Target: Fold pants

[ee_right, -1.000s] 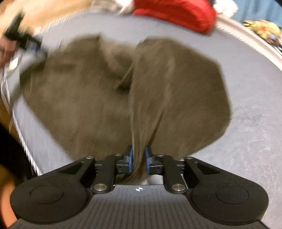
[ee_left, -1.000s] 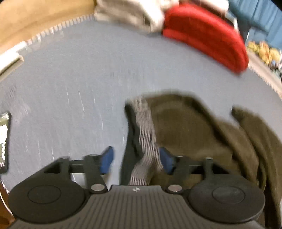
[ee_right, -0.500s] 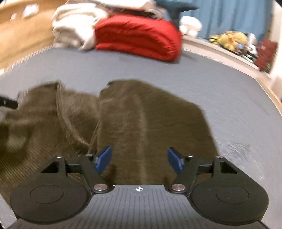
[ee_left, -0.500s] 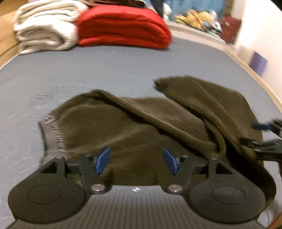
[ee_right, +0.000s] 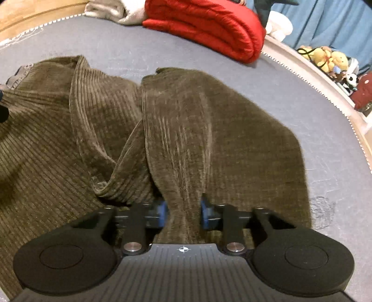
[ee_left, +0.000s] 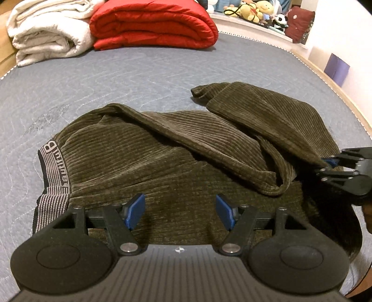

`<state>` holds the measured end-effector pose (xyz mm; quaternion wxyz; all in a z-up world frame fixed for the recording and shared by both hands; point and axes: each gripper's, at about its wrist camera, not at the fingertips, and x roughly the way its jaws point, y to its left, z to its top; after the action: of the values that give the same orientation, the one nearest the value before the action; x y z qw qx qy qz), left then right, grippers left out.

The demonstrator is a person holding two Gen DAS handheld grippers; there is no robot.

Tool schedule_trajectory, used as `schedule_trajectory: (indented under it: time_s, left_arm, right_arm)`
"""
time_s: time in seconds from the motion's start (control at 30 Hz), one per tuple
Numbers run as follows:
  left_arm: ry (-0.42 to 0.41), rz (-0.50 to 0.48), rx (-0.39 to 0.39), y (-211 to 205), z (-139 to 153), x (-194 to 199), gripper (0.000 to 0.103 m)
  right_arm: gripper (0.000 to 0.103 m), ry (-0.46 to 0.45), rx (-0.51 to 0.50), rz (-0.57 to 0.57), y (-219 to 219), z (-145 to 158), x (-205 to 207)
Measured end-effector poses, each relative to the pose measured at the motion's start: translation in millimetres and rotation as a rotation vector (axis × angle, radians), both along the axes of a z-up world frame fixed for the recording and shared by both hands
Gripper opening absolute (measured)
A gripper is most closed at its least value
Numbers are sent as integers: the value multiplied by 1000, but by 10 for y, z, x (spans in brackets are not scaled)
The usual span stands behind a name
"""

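Observation:
Dark olive corduroy pants (ee_left: pixel 162 151) lie crumpled on the grey mattress (ee_left: pixel 139 76), with the striped waistband (ee_left: pixel 53 167) at the left and one leg folded across. My left gripper (ee_left: pixel 180 213) hovers open just over the seat of the pants, with nothing pinched. My right gripper (ee_right: pixel 183 213) is closing its jaws, and a bunched fold of the right pant leg (ee_right: pixel 209 127) sits between its blue pads, which press on it. In the left wrist view the right gripper (ee_left: pixel 344 172) shows at the right edge, at the leg's end.
A folded red quilt (ee_left: pixel 153 23) and a rolled white blanket (ee_left: pixel 46 30) lie at the far end of the mattress. Stuffed toys (ee_left: pixel 255 9) sit on a ledge beyond. The bed's wooden edge (ee_left: pixel 325 76) runs along the right, beside a purple box (ee_left: pixel 336 68).
The left gripper swung away from the waistband and now faces across the pants. The right gripper opened off the leg half a second ago and has closed on a fold of it again.

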<state>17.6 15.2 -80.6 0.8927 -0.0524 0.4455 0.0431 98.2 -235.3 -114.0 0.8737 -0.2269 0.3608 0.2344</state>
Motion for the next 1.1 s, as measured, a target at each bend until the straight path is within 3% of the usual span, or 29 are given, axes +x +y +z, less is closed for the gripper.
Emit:
schedule_trajectory:
  time_s: [0.23, 0.37, 0.5, 0.67, 0.7, 0.73, 0.93, 1.0, 1.1]
  left_arm:
    - [-1, -6, -13, -80, 19, 9, 72]
    - [-2, -9, -18, -145, 3, 40, 74]
    - [8, -15, -17, -201, -47, 92, 74]
    - [25, -12, -24, -211, -104, 132, 76]
    - [26, -7, -29, -202, -105, 134, 76]
    - [27, -5, -33, -190, -105, 136, 76]
    - [33, 8, -31, -133, -124, 140, 80]
    - [43, 15, -32, -110, -140, 143, 80]
    - [43, 25, -35, -69, -132, 135, 80]
  right_arm:
    - [18, -45, 139, -61, -518, 313, -127]
    - [18, -26, 200, -113, -969, 422, -205]
    - [17, 29, 128, -168, -1426, 399, -292]
    - [18, 158, 14, -256, -1893, 138, -302]
    - [20, 174, 24, -287, -1969, 108, -284]
    - [30, 174, 42, -305, -2015, 114, -272]
    - [53, -45, 133, -266, -1818, 536, -374]
    - [54, -105, 158, -230, -1672, 602, -392]
    - [55, -197, 115, -163, -1398, 630, -402]
